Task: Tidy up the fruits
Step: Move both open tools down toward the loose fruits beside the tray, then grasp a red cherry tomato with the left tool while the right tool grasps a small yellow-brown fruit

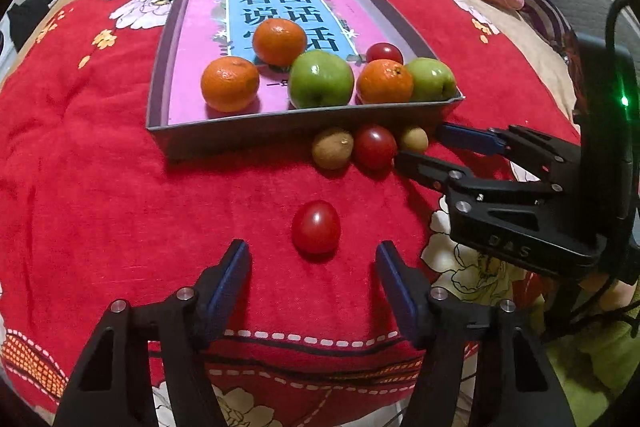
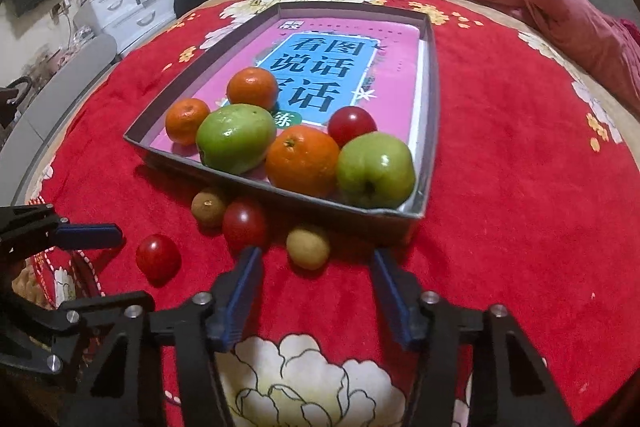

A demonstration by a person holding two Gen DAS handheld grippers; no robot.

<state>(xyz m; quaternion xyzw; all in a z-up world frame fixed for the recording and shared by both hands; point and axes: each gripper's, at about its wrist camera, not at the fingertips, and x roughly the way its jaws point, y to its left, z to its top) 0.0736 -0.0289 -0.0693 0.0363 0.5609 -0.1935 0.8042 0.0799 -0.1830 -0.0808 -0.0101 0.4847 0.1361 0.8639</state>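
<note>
A small red tomato (image 1: 316,227) lies loose on the red blanket (image 1: 120,187), just ahead of the left gripper (image 1: 314,259), whose jaws stand released either side, not touching. A yellowish fruit (image 2: 308,247) sits by the tray (image 2: 432,107) wall, ahead of the right gripper (image 2: 316,259), also released. Pickup seems in hand: each must advance, clench, then lift into the tray.

The pink book (image 2: 396,75) in the grey tray (image 2: 430,99) bore large characters "看图说话" on its blue panel.
</note>
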